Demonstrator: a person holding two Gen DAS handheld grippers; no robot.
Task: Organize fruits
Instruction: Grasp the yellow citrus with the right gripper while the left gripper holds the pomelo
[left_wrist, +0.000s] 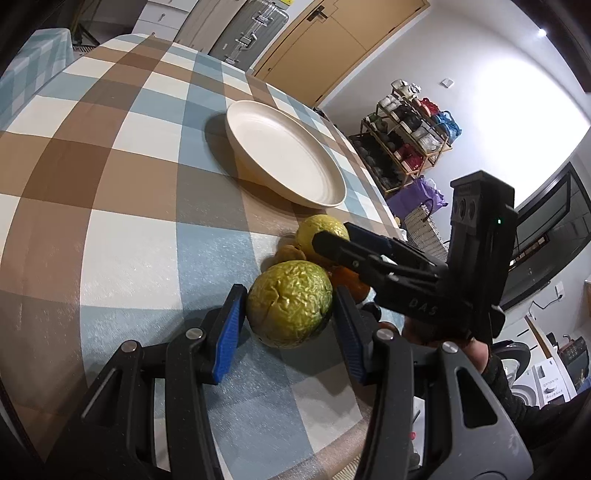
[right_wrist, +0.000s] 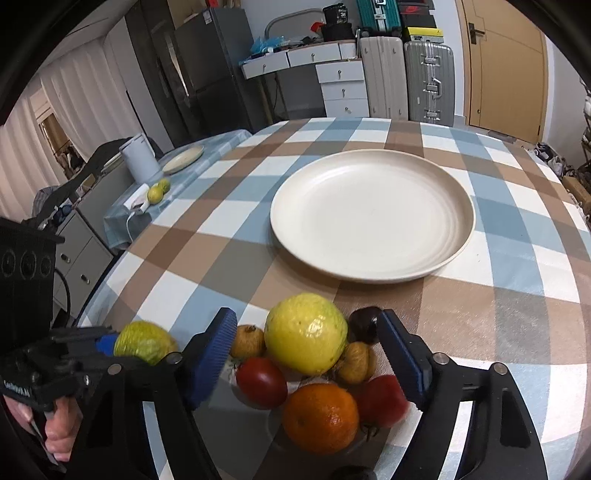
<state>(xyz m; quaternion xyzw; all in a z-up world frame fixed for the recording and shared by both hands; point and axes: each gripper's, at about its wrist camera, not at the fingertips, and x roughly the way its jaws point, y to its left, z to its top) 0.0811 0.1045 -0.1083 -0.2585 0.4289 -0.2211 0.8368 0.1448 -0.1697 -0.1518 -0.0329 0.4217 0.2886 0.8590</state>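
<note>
Fruits sit heaped on the checked bench before the white plate (right_wrist: 373, 214). Left tongs (left_wrist: 290, 314) are clamped on a wrinkled green fruit (left_wrist: 290, 302); right tongs (right_wrist: 308, 350) stand apart astride a yellow guava (right_wrist: 306, 332), untouched.

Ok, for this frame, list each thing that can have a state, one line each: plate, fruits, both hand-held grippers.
Plate: bare, upright on the checked tablecloth.
Wrinkled green fruit: clamped in the left hand-held gripper.
Left hand-held gripper: shut on the wrinkled green fruit.
Right hand-held gripper: open, astride the yellow fruit, pads clear of it.
Yellow fruit: in the pile, ungripped.
Orange: in the pile.
Tomatoes: in the pile.
</note>
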